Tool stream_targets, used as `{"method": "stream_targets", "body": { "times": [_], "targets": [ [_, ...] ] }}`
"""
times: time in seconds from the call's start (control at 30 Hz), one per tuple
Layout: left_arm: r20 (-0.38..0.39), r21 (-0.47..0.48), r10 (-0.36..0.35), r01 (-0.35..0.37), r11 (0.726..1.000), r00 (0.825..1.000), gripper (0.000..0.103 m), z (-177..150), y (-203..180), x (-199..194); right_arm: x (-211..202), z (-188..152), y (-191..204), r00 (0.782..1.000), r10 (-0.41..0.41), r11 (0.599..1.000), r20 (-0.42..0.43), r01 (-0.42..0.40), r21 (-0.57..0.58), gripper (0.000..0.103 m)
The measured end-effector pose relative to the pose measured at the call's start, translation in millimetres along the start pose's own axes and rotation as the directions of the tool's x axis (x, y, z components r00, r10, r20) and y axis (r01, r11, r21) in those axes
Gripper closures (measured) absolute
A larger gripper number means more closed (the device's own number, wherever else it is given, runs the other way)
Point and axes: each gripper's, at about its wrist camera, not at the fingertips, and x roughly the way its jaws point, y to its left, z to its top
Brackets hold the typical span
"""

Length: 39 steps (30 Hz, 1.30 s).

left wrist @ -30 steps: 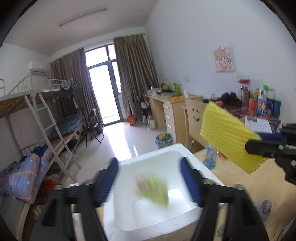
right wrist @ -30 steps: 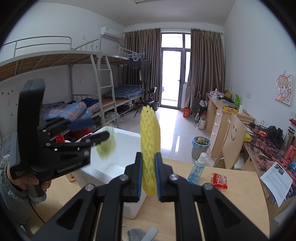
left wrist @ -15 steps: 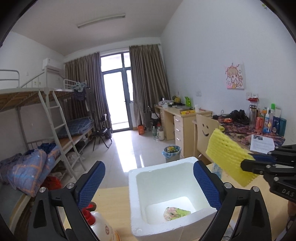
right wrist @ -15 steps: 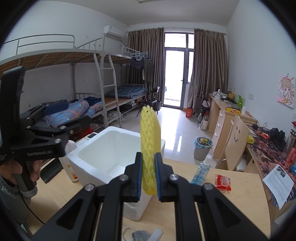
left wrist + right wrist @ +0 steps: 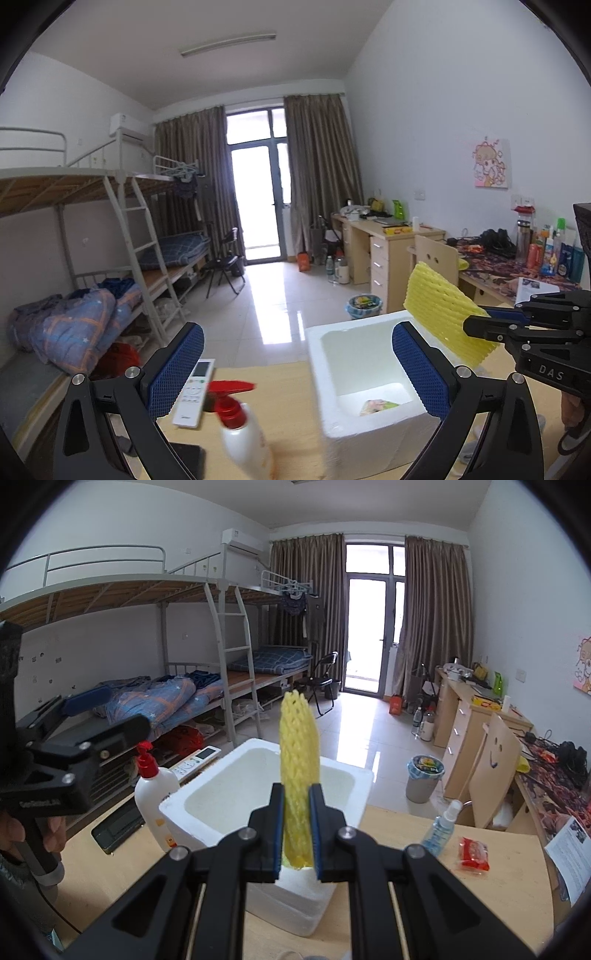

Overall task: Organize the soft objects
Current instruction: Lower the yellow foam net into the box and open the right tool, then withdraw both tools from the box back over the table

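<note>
My right gripper is shut on a yellow foam net sleeve and holds it upright above the near rim of the white foam box. In the left wrist view that sleeve hangs over the right rim of the box. A small green-and-pink soft item lies on the box floor. My left gripper stands left of the box, its jaws opening wide with nothing between them. In the right wrist view, the left gripper is held by a hand at the left edge.
On the wooden table left of the box stand a white lotion bottle with a red pump, a white remote and a flat black object. To the right are a small spray bottle, a red packet and a chair.
The green item fell from my left gripper into the box. That gripper opened wider and drew back to the left of the box. The right gripper carried the yellow sleeve closer over the box.
</note>
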Motion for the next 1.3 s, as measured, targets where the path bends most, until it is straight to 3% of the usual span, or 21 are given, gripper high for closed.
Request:
{"method": "stream_targets", "body": {
  "times": [0.63,0.7,0.77,0.83,1.3],
  "targets": [
    [-0.006,-0.056,0.039,-0.04,0.998,0.999,0.001,-17.9,29.4,-11.6,31.8,6.0,27.8,0.996,0.073,0.997,-0.048,-0.073,-0.002,0.087],
    [-0.001,-0.062,0.044,-0.044,0.997,0.999,0.001,-19.5,30.7,-12.1,35.8,6.6,26.9,0.996,0.062,0.998,-0.057,-0.063,-0.009,0.078],
    [-0.001,-0.067,0.043,-0.043,0.997,0.999,0.001,-20.3,33.7,-11.3,40.8,5.7,25.7,0.996,0.049,0.999,-0.071,-0.05,-0.008,0.04],
    [-0.005,-0.072,0.039,-0.039,0.997,0.999,0.001,-20.6,36.9,-9.8,43.4,5.4,24.1,0.997,0.033,0.999,-0.073,-0.033,0.006,0.024],
    [0.005,-0.075,-0.002,0.003,0.997,1.0,0.001,-17.2,29.1,-32.1,11.9,11.8,20.1,0.999,0.004,0.998,-0.048,-0.001,0.06,0.014]
  ]
}}
